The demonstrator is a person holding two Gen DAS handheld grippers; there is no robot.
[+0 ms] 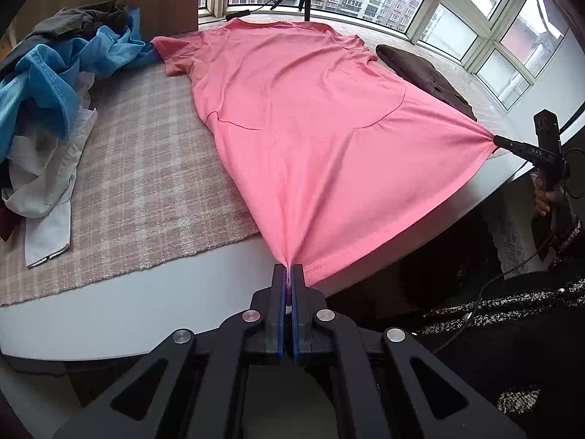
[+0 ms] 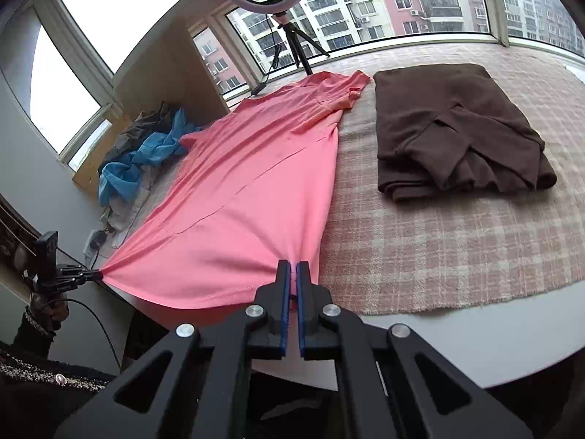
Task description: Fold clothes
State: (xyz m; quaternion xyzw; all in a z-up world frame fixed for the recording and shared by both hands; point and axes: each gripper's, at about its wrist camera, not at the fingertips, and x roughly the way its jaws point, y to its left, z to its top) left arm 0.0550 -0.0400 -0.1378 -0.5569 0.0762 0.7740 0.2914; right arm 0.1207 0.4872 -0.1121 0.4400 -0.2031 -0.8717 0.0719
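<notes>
Pink tee (image 1: 292, 117) lies flat on checked mat (image 1: 146, 168), long axis hem-to-collar, collar toward windows (image 1: 486, 25). Left gripper (image 1: 291, 269) & right gripper (image 2: 292, 265) each clamped on a hem corner. Folded brown garment (image 2: 449, 128) right of tee, clothes pile (image 1: 55, 84) left, tripod (image 2: 298, 44) beyond collar.

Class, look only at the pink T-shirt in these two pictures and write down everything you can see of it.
The pink T-shirt is a plain, short-sleeved top of thin, soft knit with a stitched hem. It lies spread flat on the checked cloth, collar towards the window, hem over the table's near edge. The left gripper and right gripper each pinch a bottom corner, pulling the fabric into taut fans of creases. The far sleeve, in the right wrist view, is folded over.
</notes>
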